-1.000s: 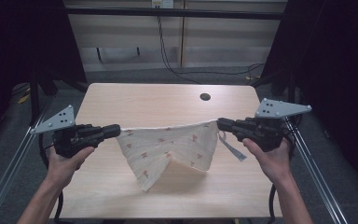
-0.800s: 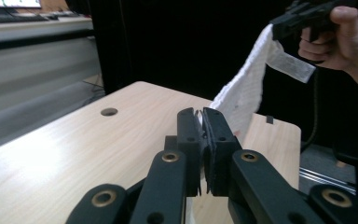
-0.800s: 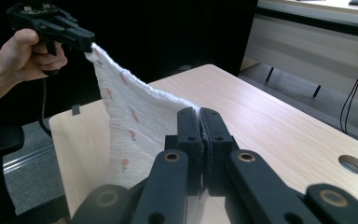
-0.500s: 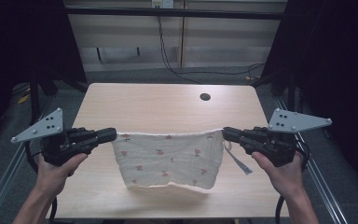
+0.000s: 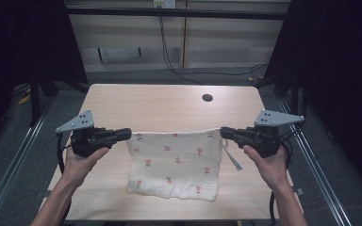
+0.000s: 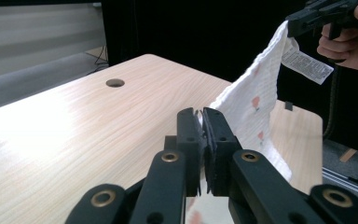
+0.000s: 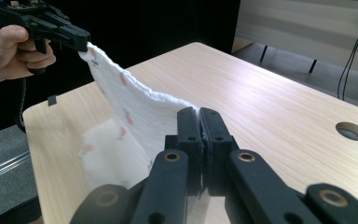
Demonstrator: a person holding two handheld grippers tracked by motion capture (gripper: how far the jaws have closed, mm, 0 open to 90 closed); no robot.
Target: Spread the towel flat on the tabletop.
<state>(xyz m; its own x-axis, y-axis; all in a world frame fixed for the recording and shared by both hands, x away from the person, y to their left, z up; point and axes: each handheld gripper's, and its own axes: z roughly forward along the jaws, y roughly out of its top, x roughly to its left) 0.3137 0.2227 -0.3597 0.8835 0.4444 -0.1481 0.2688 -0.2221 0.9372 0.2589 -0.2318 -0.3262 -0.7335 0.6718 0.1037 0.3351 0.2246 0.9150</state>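
A white cloth (image 5: pixel 174 162) printed with small red flowers hangs stretched between the two grippers over the wooden table (image 5: pixel 169 106). My left gripper (image 5: pixel 127 133) is shut on the cloth's top left corner, and my right gripper (image 5: pixel 224 132) is shut on its top right corner. The top edge runs taut and level; the lower edge rests on the table near its front. In the left gripper view the jaws (image 6: pixel 201 116) pinch the cloth (image 6: pixel 251 100), which rises to the other gripper (image 6: pixel 303 18). A white care label (image 6: pixel 306 61) dangles by that corner. The right gripper view shows its jaws (image 7: pixel 199 116) closed on the cloth (image 7: pixel 130 105).
A round cable hole (image 5: pixel 207 98) sits in the table's far right part. Metal rails (image 5: pixel 14 155) run along both sides of the table. Cables (image 5: pixel 169 52) hang by the back wall. Bare tabletop lies beyond the cloth.
Both grippers have moved apart and toward the table's near side. The cloth went from a sagging, pointed fold to a flat sheet with a straight top edge.
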